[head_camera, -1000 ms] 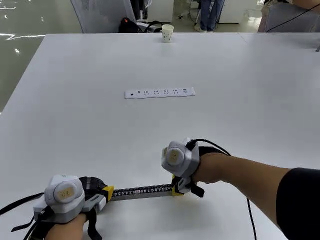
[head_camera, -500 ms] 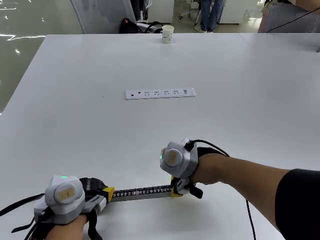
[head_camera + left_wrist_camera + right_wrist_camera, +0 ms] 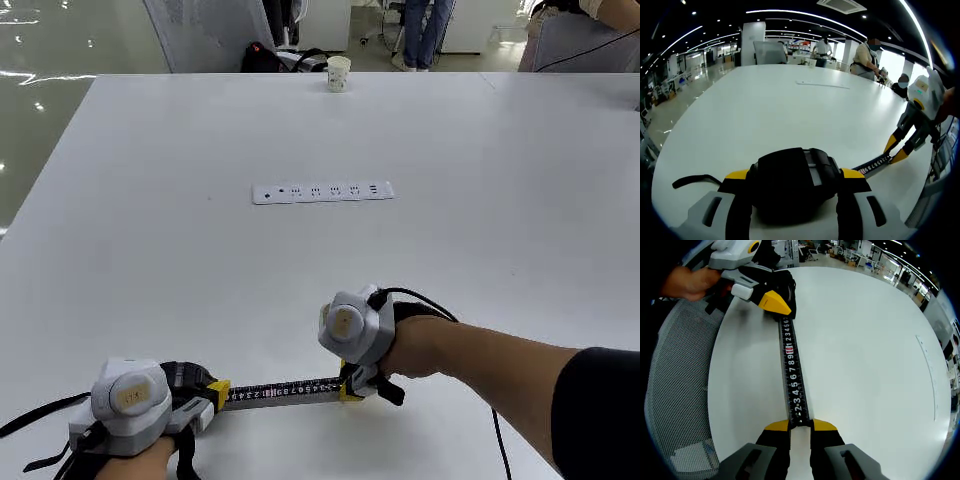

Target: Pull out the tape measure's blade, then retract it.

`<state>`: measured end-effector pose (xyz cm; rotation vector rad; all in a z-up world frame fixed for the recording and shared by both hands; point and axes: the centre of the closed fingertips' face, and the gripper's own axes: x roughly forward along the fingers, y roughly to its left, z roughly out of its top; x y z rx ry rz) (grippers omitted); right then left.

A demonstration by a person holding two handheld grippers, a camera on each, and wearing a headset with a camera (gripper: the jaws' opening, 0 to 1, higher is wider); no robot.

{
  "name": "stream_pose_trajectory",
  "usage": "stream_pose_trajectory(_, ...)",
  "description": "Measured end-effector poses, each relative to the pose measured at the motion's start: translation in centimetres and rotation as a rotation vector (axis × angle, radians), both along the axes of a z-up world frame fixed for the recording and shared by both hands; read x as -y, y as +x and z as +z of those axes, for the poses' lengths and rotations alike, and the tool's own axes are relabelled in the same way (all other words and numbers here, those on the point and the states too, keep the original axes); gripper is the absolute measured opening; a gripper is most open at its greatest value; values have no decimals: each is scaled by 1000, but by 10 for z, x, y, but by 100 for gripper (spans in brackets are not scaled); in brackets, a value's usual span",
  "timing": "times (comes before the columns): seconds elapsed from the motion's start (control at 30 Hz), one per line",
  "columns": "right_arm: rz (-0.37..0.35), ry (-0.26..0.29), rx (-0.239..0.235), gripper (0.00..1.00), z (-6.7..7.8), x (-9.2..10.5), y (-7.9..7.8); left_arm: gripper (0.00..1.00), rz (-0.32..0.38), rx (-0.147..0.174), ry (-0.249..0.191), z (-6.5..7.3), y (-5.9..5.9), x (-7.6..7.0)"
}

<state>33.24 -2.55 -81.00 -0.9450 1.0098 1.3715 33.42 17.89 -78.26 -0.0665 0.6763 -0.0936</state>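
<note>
Blade held taut over the white table

The blade [image 3: 791,370] is pinched at its near end between the yellow-tipped fingers [image 3: 826,426] of the right gripper [image 3: 800,426]. It is stretched straight over the table [image 3: 860,340], numbers up, to the black tape measure [image 3: 784,287] at the far end, which is clamped by the left gripper [image 3: 771,299]. A mesh chair [image 3: 680,380] is seen beside the table.

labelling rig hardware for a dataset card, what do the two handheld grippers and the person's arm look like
The left gripper and right gripper match: rounded light grey housings with a pale yellow round patch on top, and black fingers ending in yellow tips. A black cable runs from the right one beside the arm, which wears a black sleeve.
</note>
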Motion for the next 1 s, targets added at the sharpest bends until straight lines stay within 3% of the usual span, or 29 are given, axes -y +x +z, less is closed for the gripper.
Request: stream_pose_trajectory(1.0, 9, 10, 10, 10, 0, -10, 0, 64, -5, -7, -4, -1, 0, -1)
